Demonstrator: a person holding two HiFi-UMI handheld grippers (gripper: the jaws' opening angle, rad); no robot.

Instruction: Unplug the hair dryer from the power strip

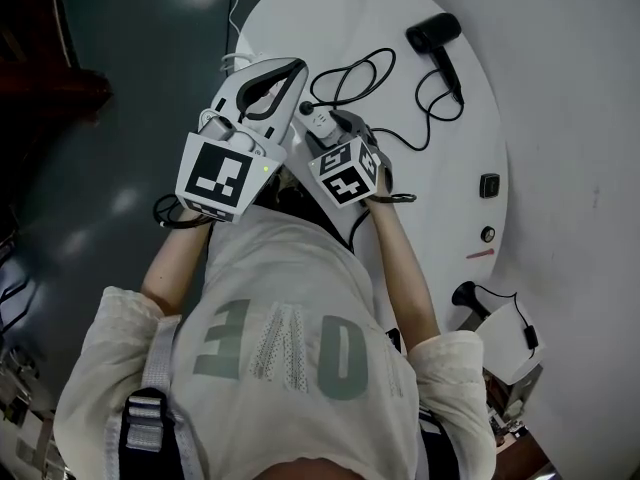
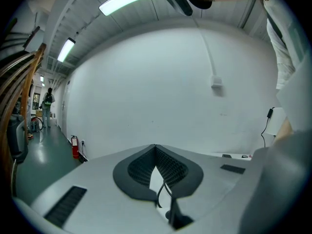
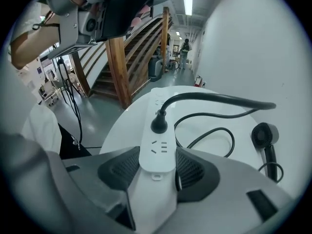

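Left gripper (image 2: 156, 149): your fingers are pressed together, holding nothing | Right gripper (image 3: 157, 165): your fingers pinch the near end of the power strip (image 3: 157, 133) | Plug (image 3: 159, 123): in the power strip, middle of frame | Hair dryer (image 1: 435, 34): upper right, lying on the table (image 1: 300, 8)

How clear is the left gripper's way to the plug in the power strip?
Probably yes: the plug stands bare on the power strip, whose end the right gripper holds. But the left gripper is shut and aimed roughly level; it must open and tip down.
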